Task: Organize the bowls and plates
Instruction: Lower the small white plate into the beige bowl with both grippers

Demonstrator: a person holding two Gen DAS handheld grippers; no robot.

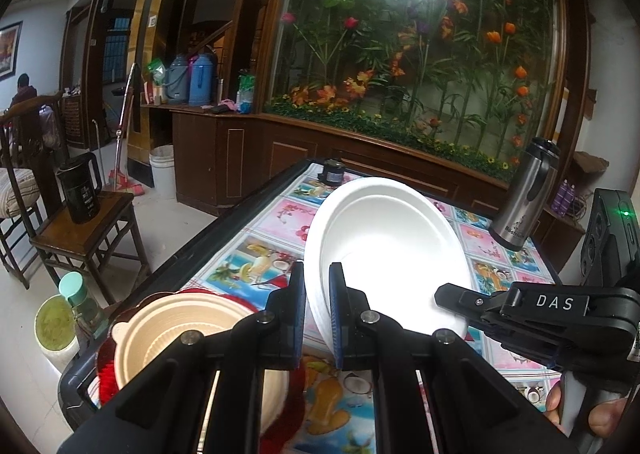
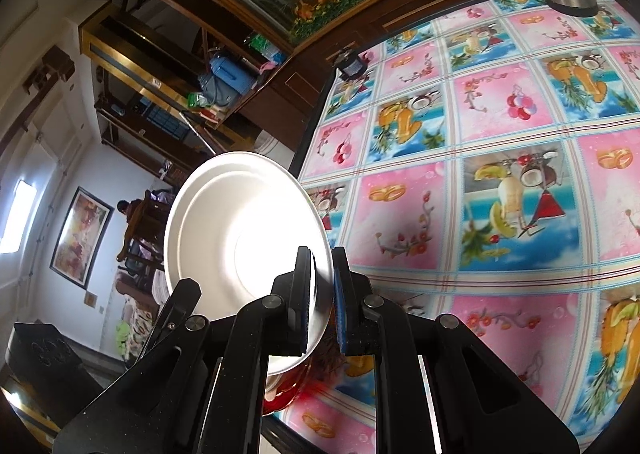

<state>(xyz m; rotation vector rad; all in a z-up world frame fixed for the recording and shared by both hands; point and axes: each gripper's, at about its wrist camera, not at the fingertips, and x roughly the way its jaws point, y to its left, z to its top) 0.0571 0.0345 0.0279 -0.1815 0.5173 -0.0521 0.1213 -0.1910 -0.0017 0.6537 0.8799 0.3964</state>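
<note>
The right tongs carry white letters reading "DAS" on their black body, seen from the left wrist camera. The steel flask standing at the far right of the bench bears a dark printed name that begins "Bestr"; the rest is too small to read. The black kettle on the wooden chair has pale print that cannot be made out.

The white plates form a thin stack, round, matte, with a raised rim and a shallow flat centre. They are held tilted above the bench's fruit-patterned cloth. The left tongs are pressed together, pinching the stack's near rim. The right tongs pinch the rim on the other side, their blue pads against it.

A beige bowl with ribbed walls and small ear-like tabs sits on a red plate at the bench's near left corner, just beside and below the white plates.
</note>
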